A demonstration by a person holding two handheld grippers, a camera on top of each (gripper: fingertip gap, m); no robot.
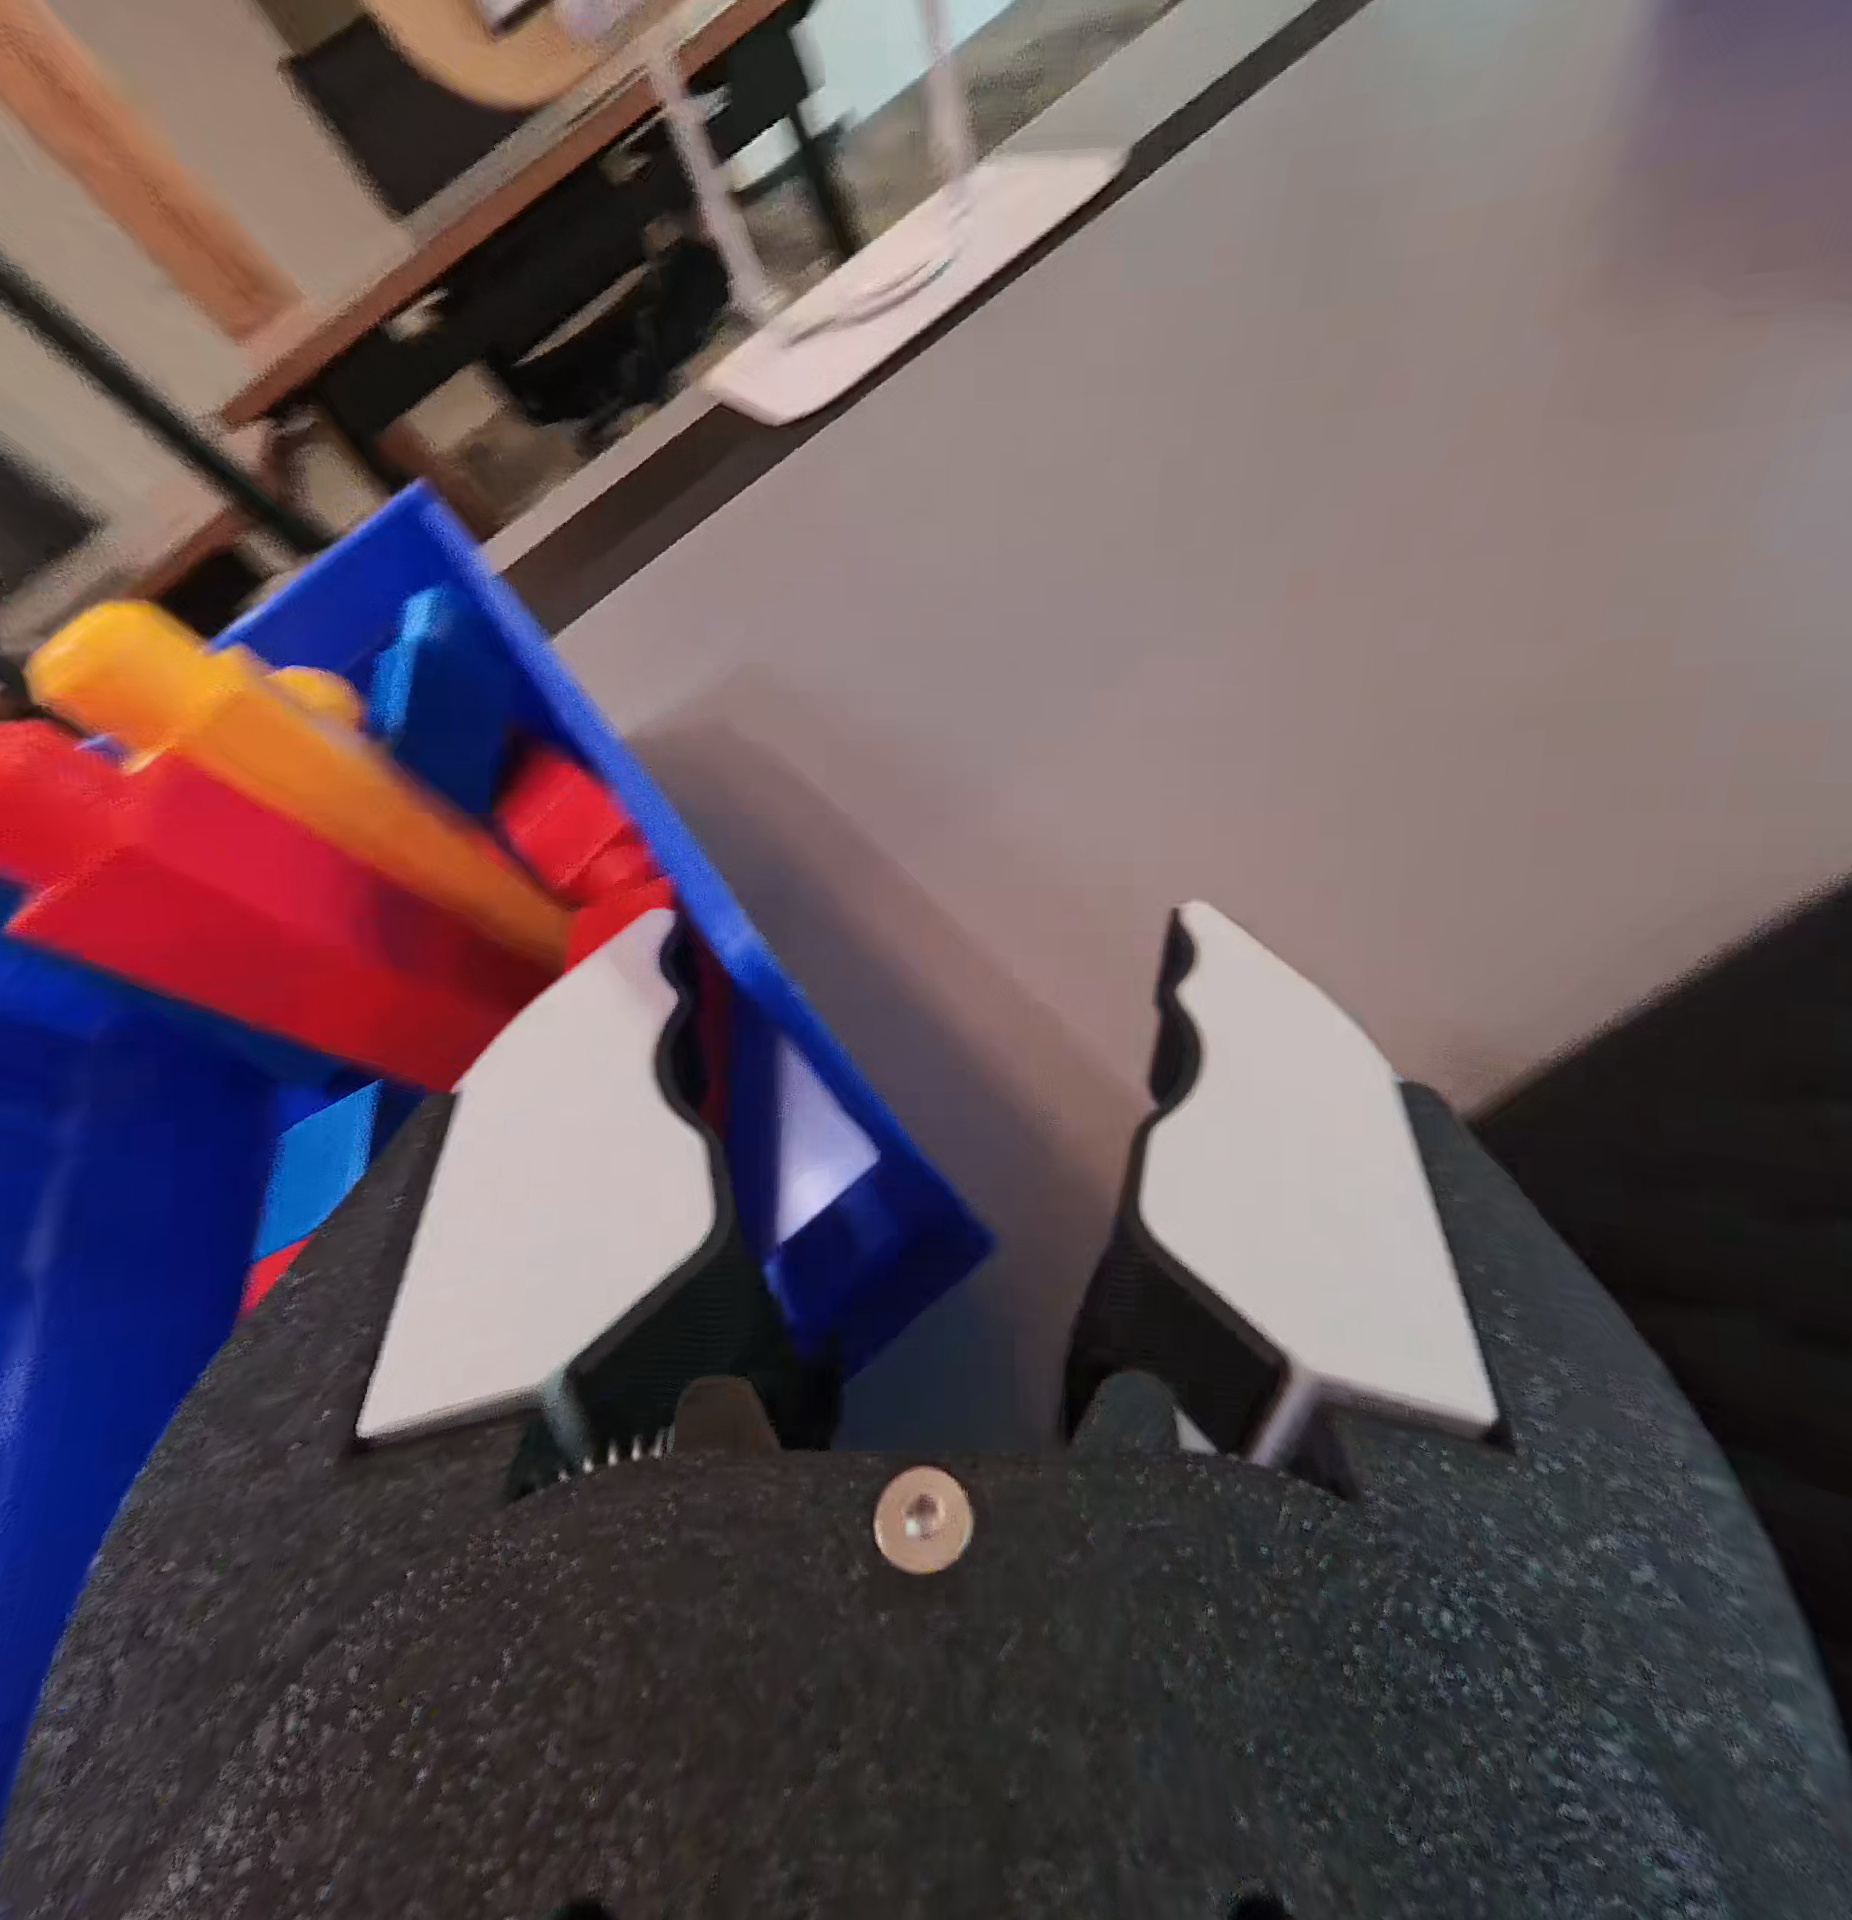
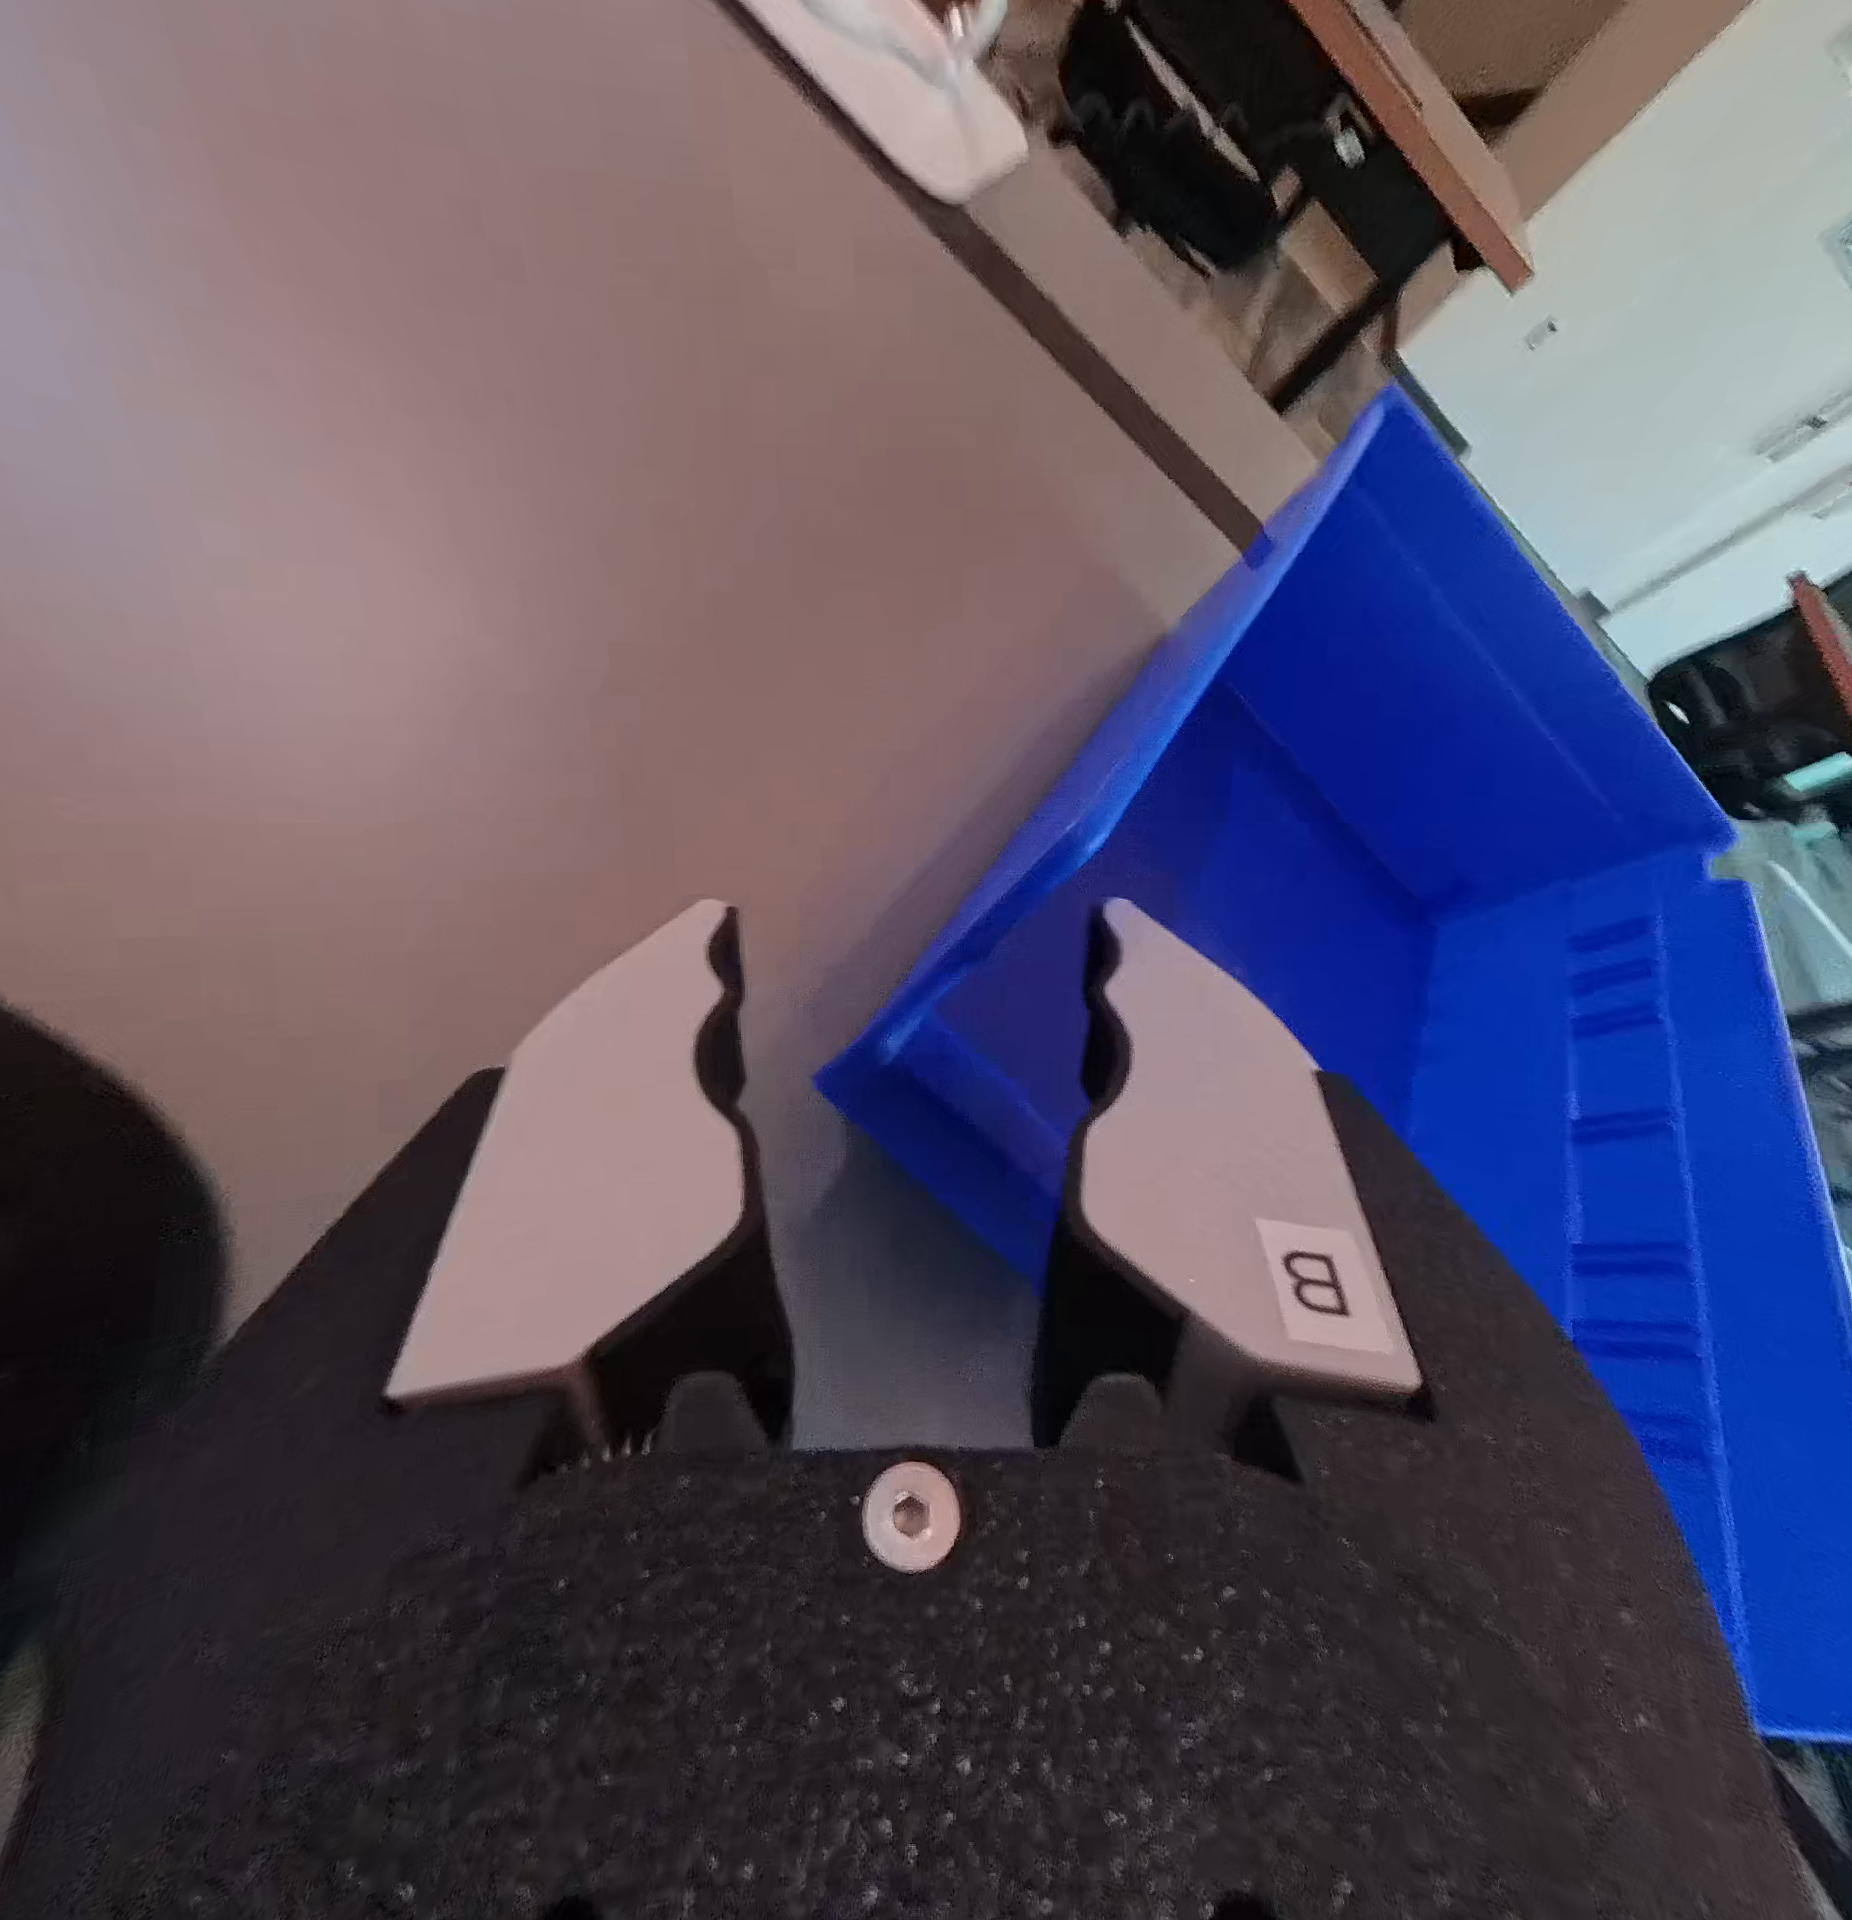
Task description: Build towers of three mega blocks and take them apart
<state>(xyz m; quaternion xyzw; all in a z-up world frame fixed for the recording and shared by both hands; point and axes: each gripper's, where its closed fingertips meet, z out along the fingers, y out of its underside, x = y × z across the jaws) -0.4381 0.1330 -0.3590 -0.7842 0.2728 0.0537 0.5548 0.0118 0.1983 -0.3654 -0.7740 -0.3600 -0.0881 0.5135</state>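
Left tool (image 1: 922, 925) and right tool (image 2: 917, 920) are both seen spread and empty above the table (image 1: 1317, 520); red blocks (image 1: 226, 914) and an orange block (image 1: 278, 748) are heaped in the blue bin (image 1: 714, 904) at left of frame, a second blue bin (image 2: 1524, 935) is shown empty at right, and no tower is judged started.

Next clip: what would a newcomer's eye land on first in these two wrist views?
In the left wrist view, the bright blue plastic bin at left, crammed with red mega blocks and an orange mega block, grabs attention. In the right wrist view, a second blue plastic bin at right shows no blocks in its visible part. Both the left gripper and right gripper have open jaws holding nothing, above the plain grey tabletop.
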